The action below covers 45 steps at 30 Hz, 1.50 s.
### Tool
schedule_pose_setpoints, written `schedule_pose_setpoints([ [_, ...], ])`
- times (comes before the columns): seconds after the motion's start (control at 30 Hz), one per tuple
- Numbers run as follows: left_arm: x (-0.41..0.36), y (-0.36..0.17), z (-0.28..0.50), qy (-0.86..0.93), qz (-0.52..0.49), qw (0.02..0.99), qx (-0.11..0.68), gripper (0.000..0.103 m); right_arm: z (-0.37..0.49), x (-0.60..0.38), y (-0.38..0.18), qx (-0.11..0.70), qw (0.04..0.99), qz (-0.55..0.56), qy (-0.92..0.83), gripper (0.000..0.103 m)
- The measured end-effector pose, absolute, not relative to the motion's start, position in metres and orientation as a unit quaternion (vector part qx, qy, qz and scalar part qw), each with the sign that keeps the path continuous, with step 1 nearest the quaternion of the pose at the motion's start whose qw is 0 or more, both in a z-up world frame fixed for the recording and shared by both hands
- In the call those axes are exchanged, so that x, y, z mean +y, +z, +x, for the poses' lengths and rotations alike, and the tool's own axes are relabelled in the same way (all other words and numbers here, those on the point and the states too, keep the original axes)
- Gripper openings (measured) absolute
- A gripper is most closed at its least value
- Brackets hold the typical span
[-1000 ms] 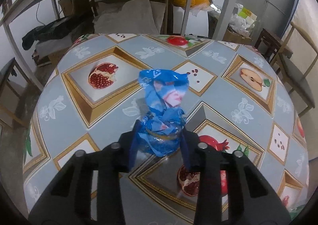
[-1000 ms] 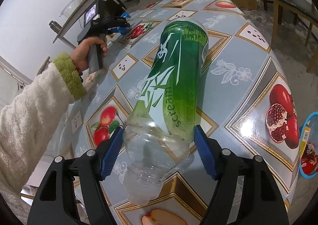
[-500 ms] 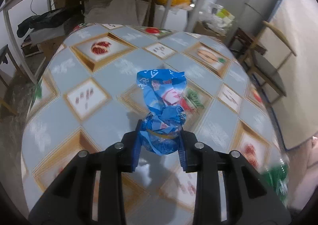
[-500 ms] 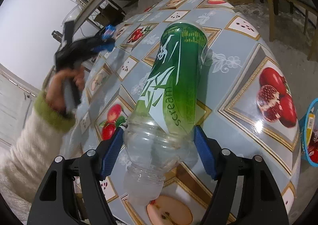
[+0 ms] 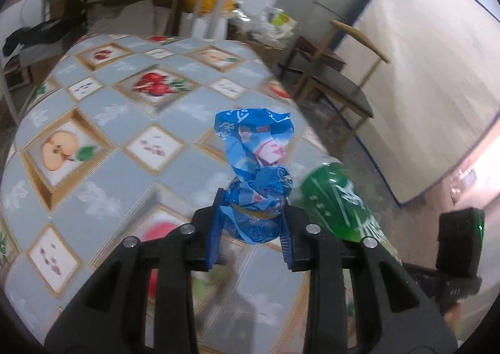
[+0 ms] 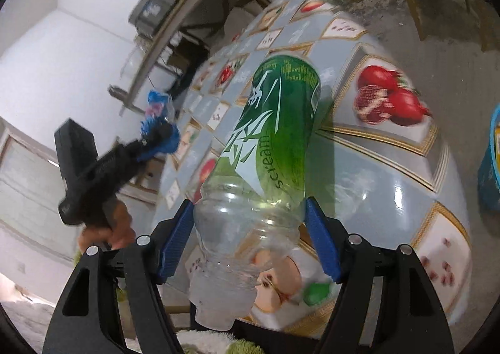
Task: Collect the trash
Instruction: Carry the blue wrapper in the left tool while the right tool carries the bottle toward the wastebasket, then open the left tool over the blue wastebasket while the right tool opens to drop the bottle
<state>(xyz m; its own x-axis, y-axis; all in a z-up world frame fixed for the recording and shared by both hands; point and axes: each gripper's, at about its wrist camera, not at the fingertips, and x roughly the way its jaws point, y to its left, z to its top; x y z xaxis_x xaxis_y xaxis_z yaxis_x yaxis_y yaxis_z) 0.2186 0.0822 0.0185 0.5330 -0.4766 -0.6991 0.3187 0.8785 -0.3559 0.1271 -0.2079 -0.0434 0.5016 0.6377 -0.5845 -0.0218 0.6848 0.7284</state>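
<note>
Left wrist view: left gripper (image 5: 252, 229) pinches a crumpled blue wrapper (image 5: 256, 172) at centre frame, above the fruit-print tablecloth (image 5: 93, 122); wooden chair (image 5: 337, 85) upper right. Right wrist view: right gripper (image 6: 250, 241) clamps a green-labelled plastic bottle (image 6: 268, 147), neck toward the camera; blue bin (image 6: 490, 160) at right edge.
</note>
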Motion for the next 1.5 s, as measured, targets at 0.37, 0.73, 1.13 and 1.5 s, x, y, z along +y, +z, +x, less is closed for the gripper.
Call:
schedule_pose_setpoints([
  [0.37, -0.093, 0.054, 0.174, -0.365, -0.036, 0.829, 0.422, 0.029, 0.019, -0.357, -0.028, 0.337, 0.844, 0.406, 0.093, 0.069],
  [0.73, -0.312, -0.038, 0.163, -0.438, 0.021, 0.692, 0.573, 0.030, -0.057, -0.479, -0.110, 0.396, 0.806, 0.432, -0.082, 0.070],
  [1.13, -0.413, -0.094, 0.204, -0.405, 0.047, 0.682, 0.607, 0.073, 0.045, -0.545, -0.166, 0.416, 0.833, 0.345, -0.116, 0.070],
  [1.5, -0.357, -0.081, 0.207, -0.397, -0.014, 0.690, 0.606, 0.075, 0.056, -0.553, -0.240, 0.499, 0.807, 0.246, -0.196, 0.071],
])
